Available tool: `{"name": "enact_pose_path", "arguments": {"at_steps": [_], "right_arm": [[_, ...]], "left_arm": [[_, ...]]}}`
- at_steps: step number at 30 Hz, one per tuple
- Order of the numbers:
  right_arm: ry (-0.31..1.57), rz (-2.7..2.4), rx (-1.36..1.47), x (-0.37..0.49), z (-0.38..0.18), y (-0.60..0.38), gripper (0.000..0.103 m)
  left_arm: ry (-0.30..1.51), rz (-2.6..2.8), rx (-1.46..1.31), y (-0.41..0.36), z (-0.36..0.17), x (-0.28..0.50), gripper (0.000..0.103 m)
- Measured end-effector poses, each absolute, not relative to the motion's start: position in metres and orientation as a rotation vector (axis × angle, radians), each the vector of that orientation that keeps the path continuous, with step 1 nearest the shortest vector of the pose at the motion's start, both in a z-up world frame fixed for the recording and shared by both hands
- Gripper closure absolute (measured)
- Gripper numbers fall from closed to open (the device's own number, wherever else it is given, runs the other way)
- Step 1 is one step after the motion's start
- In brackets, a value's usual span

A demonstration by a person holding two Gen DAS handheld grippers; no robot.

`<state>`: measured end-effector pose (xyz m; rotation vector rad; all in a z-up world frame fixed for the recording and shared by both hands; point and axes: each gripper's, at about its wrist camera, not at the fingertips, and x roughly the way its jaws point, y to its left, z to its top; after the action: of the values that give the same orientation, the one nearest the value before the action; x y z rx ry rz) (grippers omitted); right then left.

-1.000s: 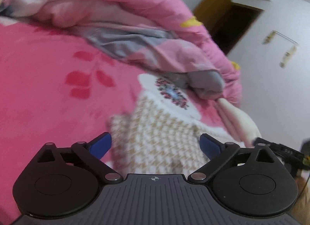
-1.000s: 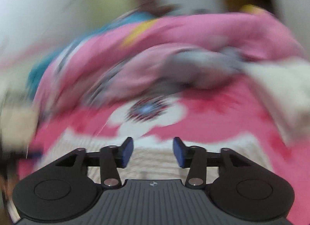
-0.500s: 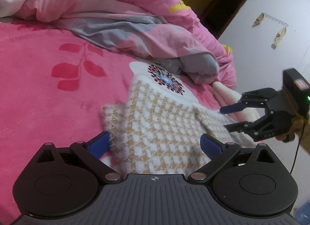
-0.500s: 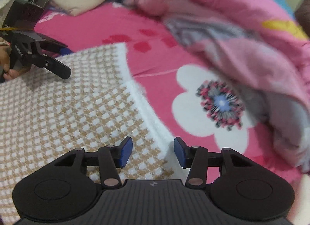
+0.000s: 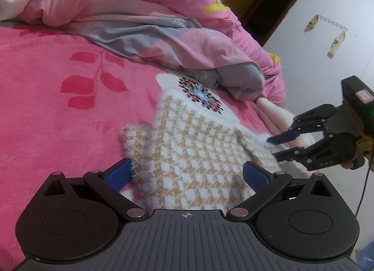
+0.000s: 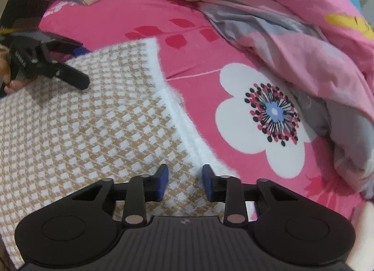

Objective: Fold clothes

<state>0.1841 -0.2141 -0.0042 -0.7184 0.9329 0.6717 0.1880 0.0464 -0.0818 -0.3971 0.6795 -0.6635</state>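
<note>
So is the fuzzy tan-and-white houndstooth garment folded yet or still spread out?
Mostly spread: the fuzzy tan-and-white houndstooth garment lies flat on the pink floral bedsheet, one flap doubled over near its white edge.

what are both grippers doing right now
left gripper: open wide, sweater between its fingers, ungripped
right gripper: closing over the sweater's edge, pads not pressing

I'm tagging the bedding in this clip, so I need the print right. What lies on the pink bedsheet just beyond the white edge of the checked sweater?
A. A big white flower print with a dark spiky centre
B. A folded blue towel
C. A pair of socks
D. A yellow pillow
A: in the right wrist view a white flower print lies flat on the pink bedsheet, just past the sweater edge.
</note>
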Motion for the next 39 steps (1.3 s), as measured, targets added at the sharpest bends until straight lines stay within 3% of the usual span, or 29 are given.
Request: {"name": "enact_pose_path", "arguments": {"at_steps": [3, 15, 21, 23, 24, 25, 32, 36, 39], "right_arm": [[0.879, 0.642, -0.778, 0.169, -0.007, -0.205, 0.097], [0.631, 0.483, -0.982, 0.148, -0.004, -0.183, 0.1], [0.573, 0.389, -1.024, 0.16, -0.055, -0.178, 0.099], [0.571, 0.351, -0.887, 0.166, -0.046, -0.187, 0.086], [0.566, 0.326, -0.797, 0.168, -0.037, -0.197, 0.066], [0.561, 0.301, -0.706, 0.17, -0.028, -0.208, 0.052], [0.497, 0.028, -0.016, 0.164, 0.038, -0.344, 0.047], [0.572, -0.091, 0.222, 0.151, 0.028, -0.424, 0.037], [0.645, -0.146, 0.327, 0.147, 0.006, -0.459, 0.036]], "left_arm": [[0.679, -0.662, -0.393, 0.045, -0.082, 0.188, 0.002], [0.68, -0.66, -0.392, 0.046, -0.08, 0.188, 0.002], [0.68, -0.661, -0.384, 0.045, -0.079, 0.187, 0.002], [0.68, -0.661, -0.38, 0.045, -0.08, 0.186, 0.002], [0.68, -0.661, -0.378, 0.045, -0.08, 0.185, 0.002], [0.68, -0.66, -0.374, 0.044, -0.08, 0.185, 0.002], [0.679, -0.659, -0.364, 0.043, -0.081, 0.185, 0.002], [0.677, -0.658, -0.363, 0.043, -0.081, 0.184, 0.001], [0.676, -0.66, -0.365, 0.043, -0.082, 0.185, 0.001]]}}
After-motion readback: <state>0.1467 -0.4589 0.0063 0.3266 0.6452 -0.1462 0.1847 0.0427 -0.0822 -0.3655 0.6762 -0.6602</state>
